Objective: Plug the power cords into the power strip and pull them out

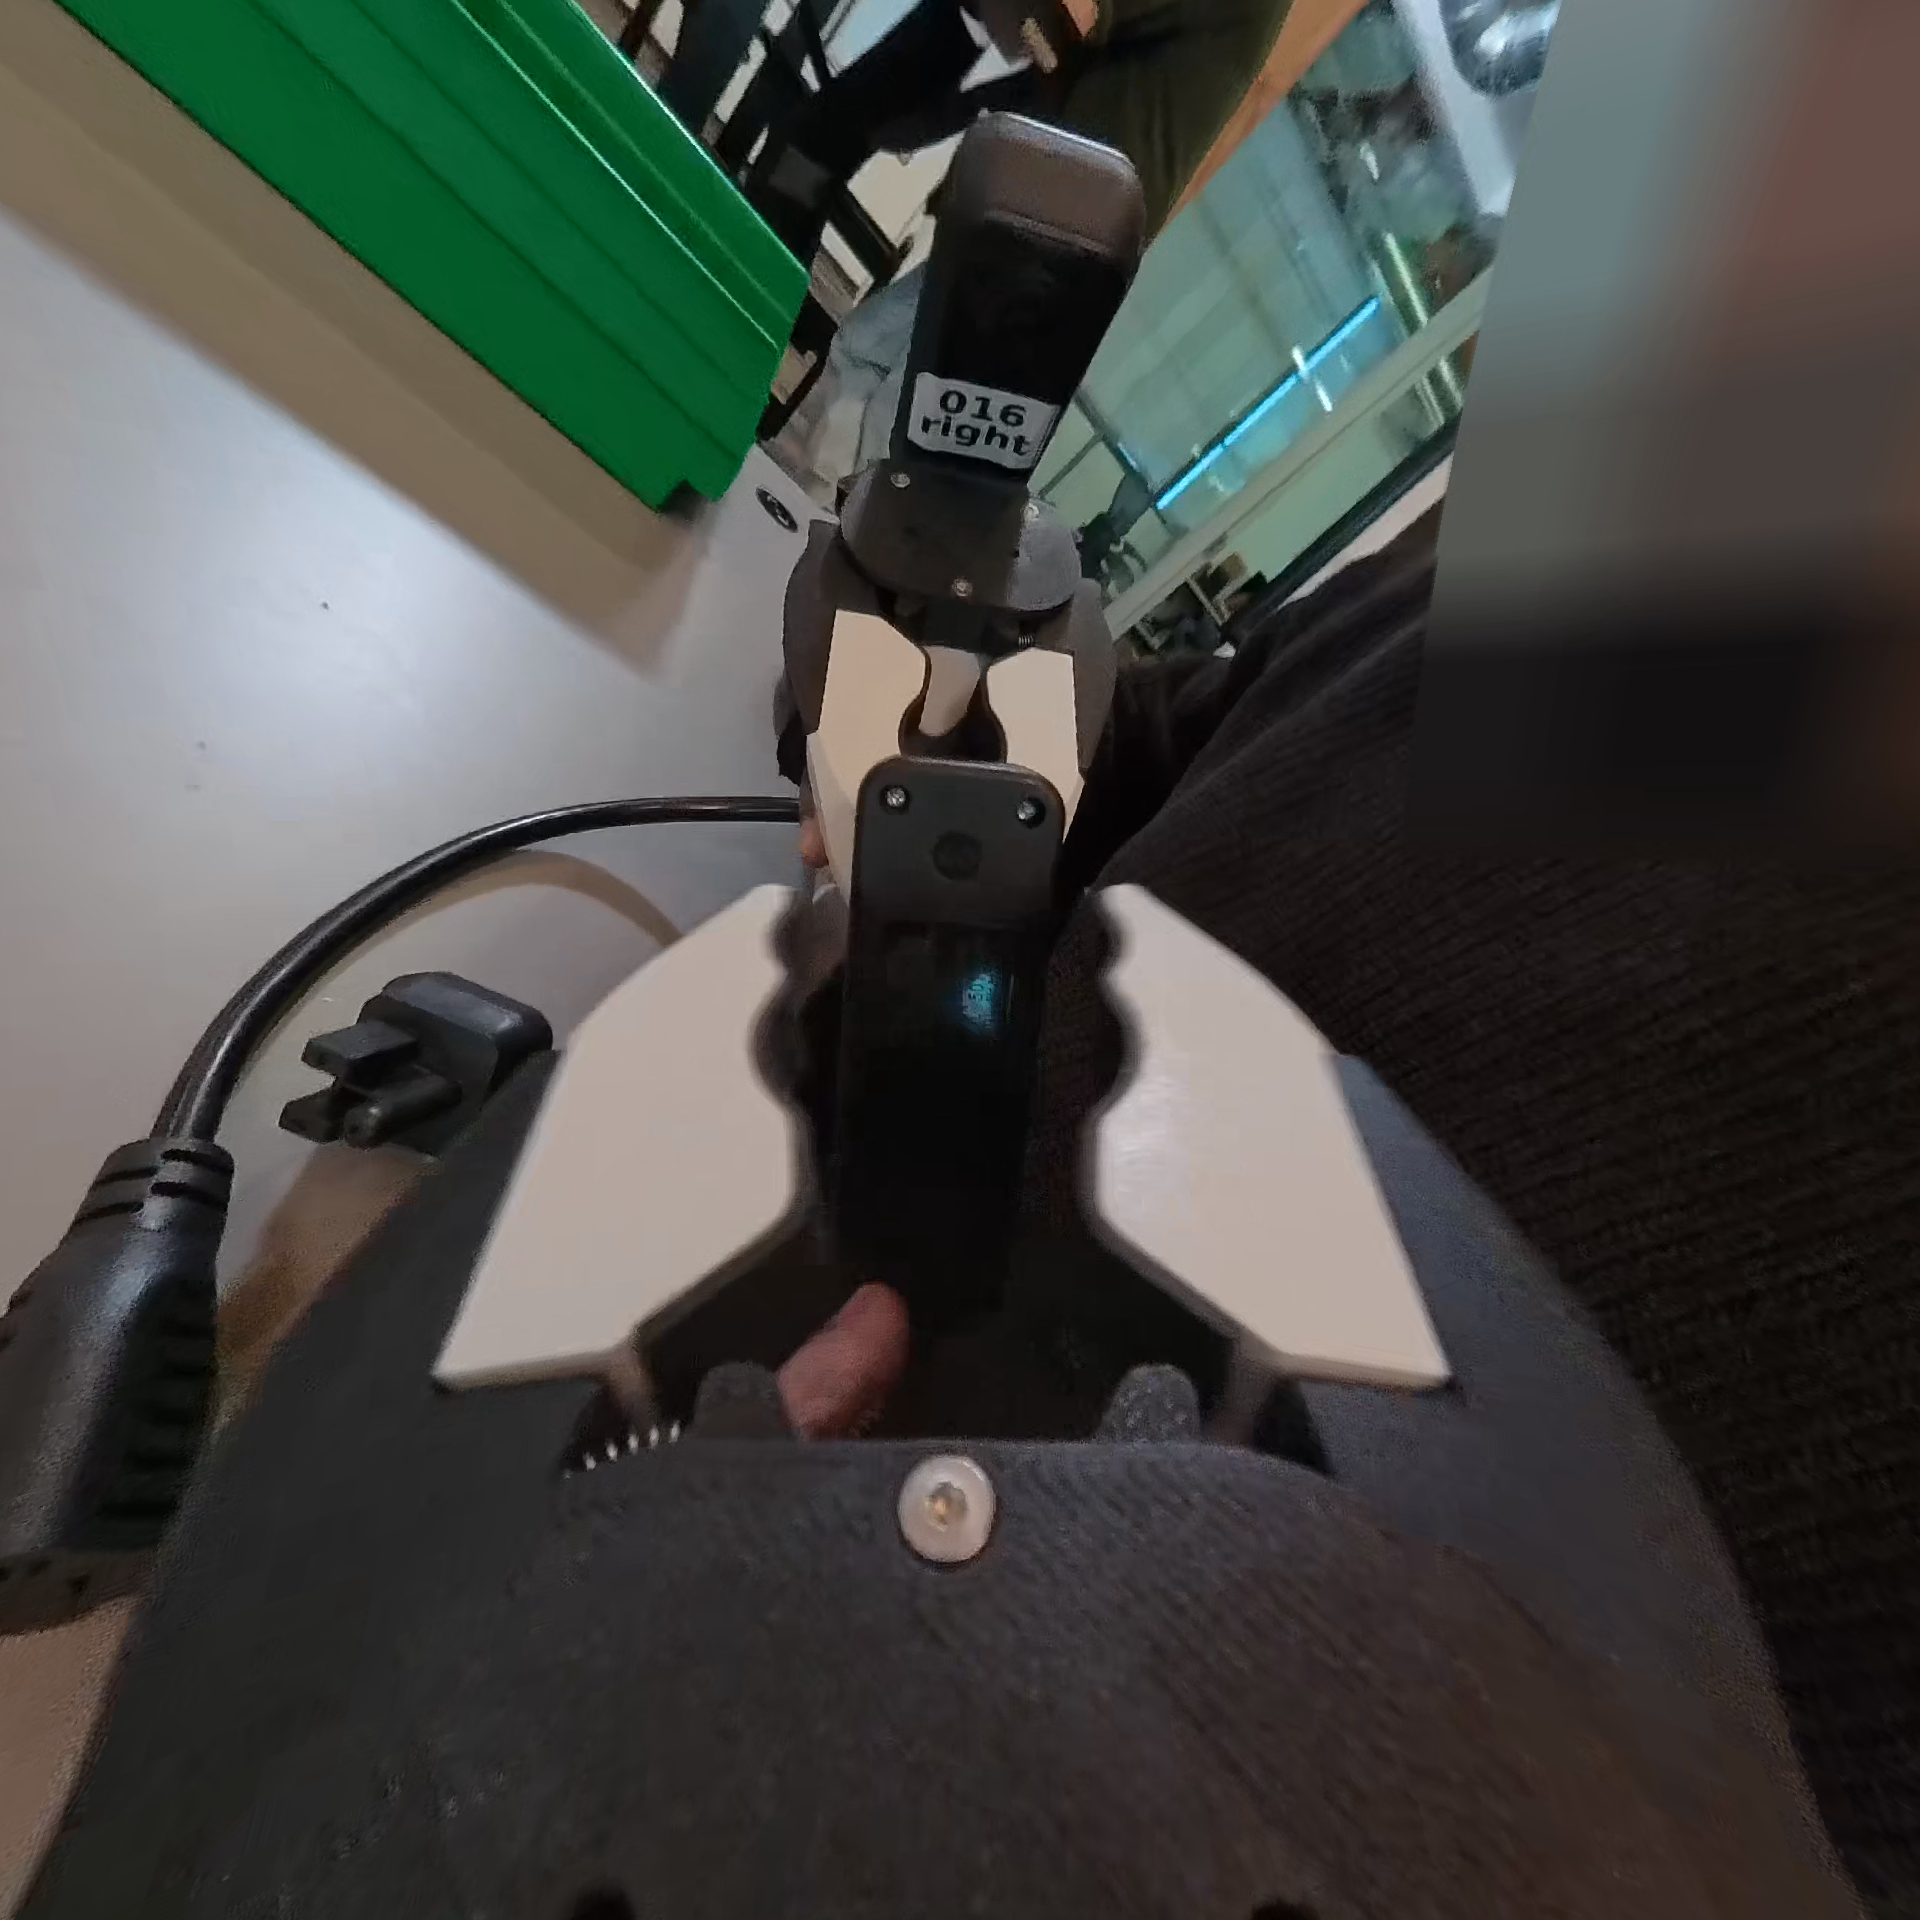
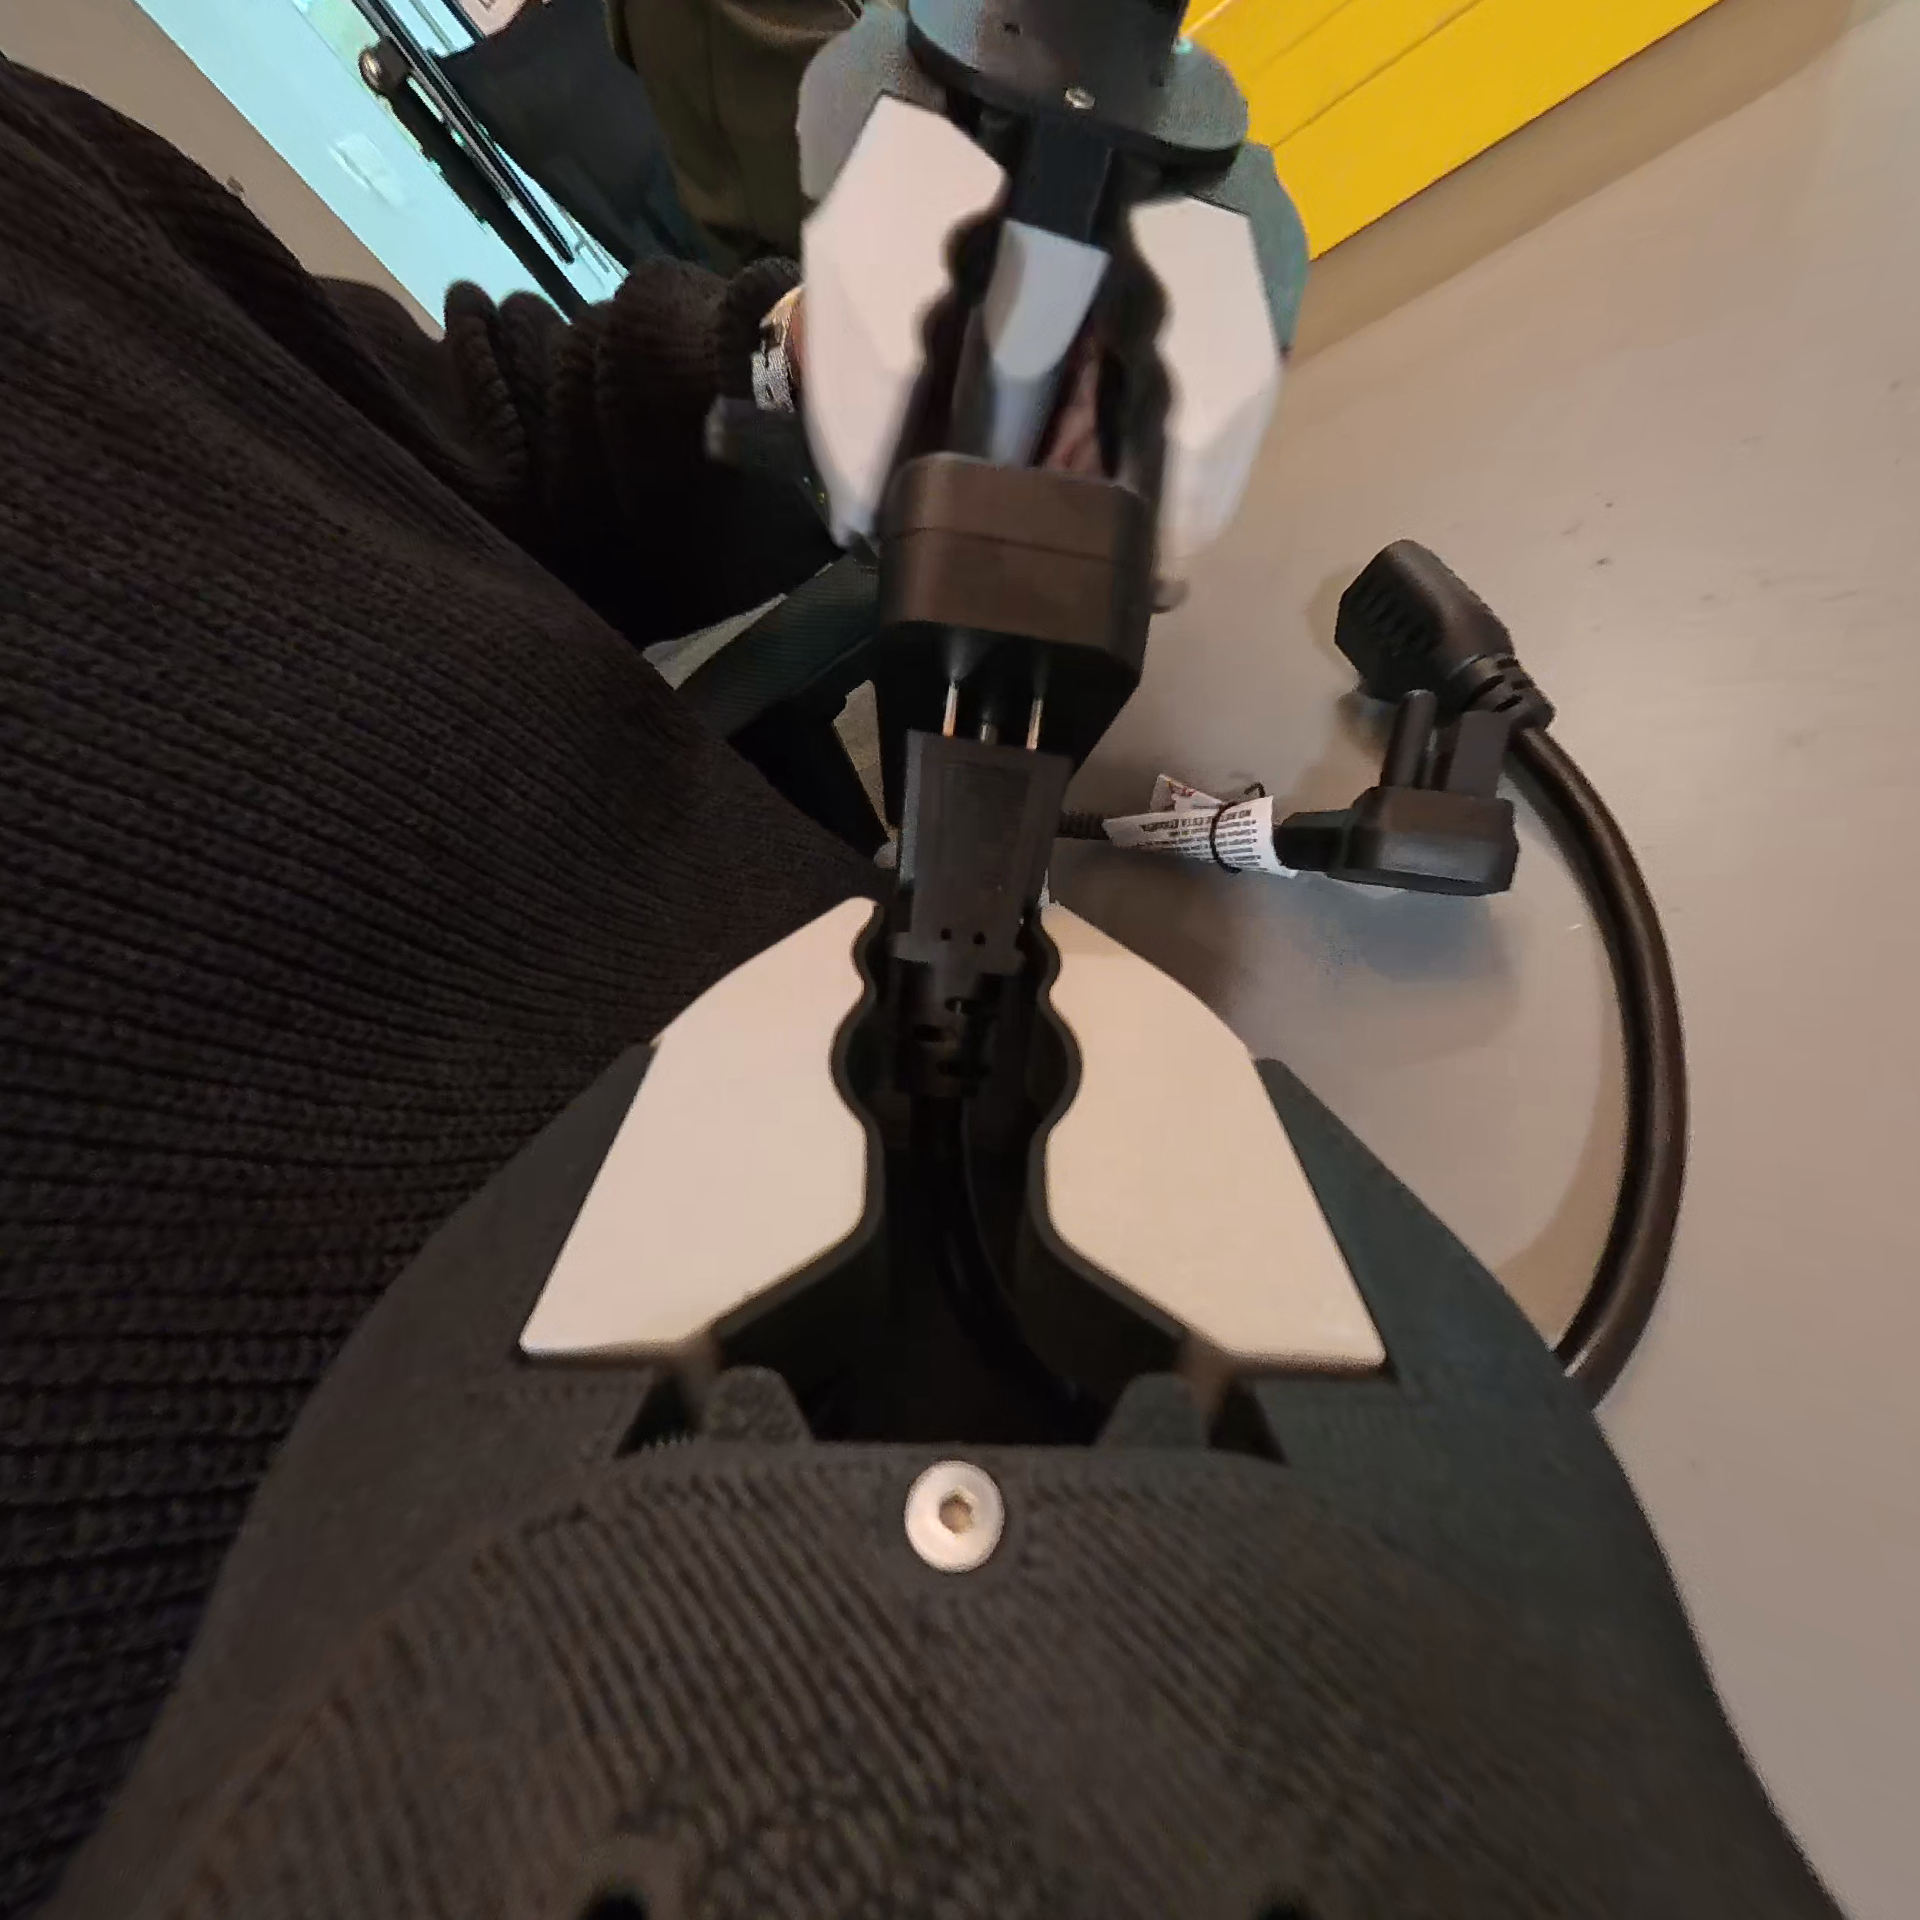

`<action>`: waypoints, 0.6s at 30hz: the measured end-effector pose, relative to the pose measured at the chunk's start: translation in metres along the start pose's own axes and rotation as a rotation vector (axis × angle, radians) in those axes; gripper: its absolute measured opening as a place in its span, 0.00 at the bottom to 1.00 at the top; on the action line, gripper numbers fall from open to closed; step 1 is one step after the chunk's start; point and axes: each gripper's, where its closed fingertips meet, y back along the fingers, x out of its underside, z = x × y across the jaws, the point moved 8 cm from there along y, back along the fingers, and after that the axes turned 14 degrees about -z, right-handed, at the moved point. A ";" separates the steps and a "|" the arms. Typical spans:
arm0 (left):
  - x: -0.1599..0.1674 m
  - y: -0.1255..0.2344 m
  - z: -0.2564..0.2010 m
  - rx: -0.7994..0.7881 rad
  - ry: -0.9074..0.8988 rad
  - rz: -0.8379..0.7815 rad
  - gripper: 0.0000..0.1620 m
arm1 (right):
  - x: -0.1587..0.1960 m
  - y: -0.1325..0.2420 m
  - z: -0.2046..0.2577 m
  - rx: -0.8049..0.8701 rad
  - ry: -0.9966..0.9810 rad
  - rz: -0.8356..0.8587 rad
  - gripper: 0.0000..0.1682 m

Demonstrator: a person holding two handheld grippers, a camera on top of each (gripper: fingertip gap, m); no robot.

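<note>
My left gripper (image 1: 940, 904) is shut on a black power strip (image 1: 945, 1091) and holds it above the grey table (image 1: 208, 623). My right gripper (image 2: 958, 914) is shut on a black plug (image 2: 971, 821). The plug's prongs (image 2: 987, 722) are partly in the end of the power strip (image 2: 1013, 561), with bare metal still showing. The two grippers face each other: the right gripper (image 1: 945, 707) shows beyond the strip, and the left gripper (image 2: 1039, 343) shows at the top of the right wrist view. The plug's cord runs back between my right fingers.
Loose black plugs (image 2: 1403, 831) (image 2: 1434, 634) and a thick black cord (image 2: 1642, 1039) lie on the table (image 2: 1558, 416); they also show in the left wrist view (image 1: 416, 1060). Green boxes (image 1: 468, 208) and yellow boxes (image 2: 1455, 104) stand behind. A person's black knit sleeve (image 2: 312, 831) is close.
</note>
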 end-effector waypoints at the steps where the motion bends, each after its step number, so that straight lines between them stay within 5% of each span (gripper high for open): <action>1: 0.000 -0.002 0.001 -0.003 0.002 -0.004 0.44 | 0.000 0.000 0.000 -0.002 -0.001 -0.003 0.15; 4: 0.008 -0.011 0.004 -0.091 -0.119 0.036 0.71 | 0.000 0.000 0.001 -0.001 0.014 0.001 0.15; 7: 0.022 -0.025 0.000 -0.100 -0.189 0.165 0.80 | -0.001 0.000 0.001 0.002 0.012 -0.002 0.15; 18: 0.006 -0.029 -0.006 0.022 -0.111 0.025 0.43 | -0.001 0.000 0.003 0.012 0.022 0.004 0.15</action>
